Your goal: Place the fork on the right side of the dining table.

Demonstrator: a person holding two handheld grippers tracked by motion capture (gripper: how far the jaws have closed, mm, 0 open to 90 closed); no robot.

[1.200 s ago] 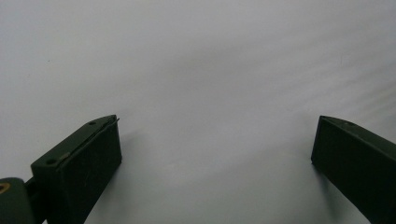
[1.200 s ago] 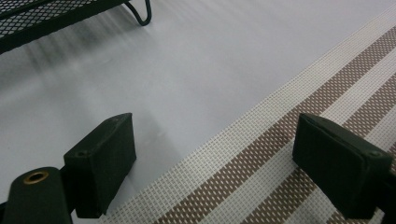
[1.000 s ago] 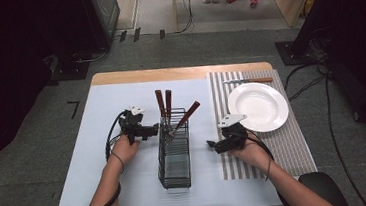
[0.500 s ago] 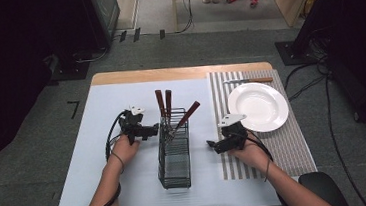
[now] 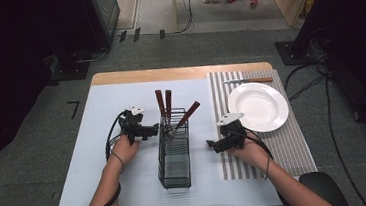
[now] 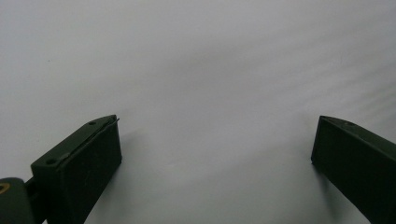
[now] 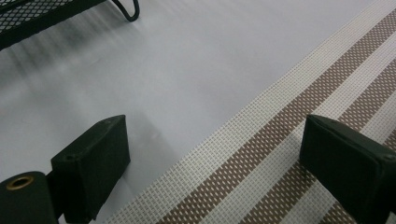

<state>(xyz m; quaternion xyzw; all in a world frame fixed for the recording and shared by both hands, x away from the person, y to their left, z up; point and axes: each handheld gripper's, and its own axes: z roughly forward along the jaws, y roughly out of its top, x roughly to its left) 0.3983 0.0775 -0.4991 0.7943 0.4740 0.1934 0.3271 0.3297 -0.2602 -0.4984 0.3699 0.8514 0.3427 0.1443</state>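
a wooden table stands on a grey floor, and most of its top is covered by a pale blue-white sheet. at the right side lies a striped placemat with brown and white lines. on the far part of the placemat sits a white plate, and beyond the plate lies a knife with a brown handle, near the far edge of the table.

in the middle of the sheet stands a dark wire basket, long and narrow. at its far end three utensils with brown handles stick up; two are nearly upright and one leans to the right.

the left gripper is held just beside the left side of the basket, near its far end, pointing to it. in the left gripper view its jaws are spread wide, with nothing between them but the pale sheet.

the right gripper is at the right of the basket, a little apart from it, low over the inner edge of the placemat. in the right gripper view its jaws are also spread wide and empty; one is over the sheet, the other over the stripes, and a foot of the basket shows at the top left corner.
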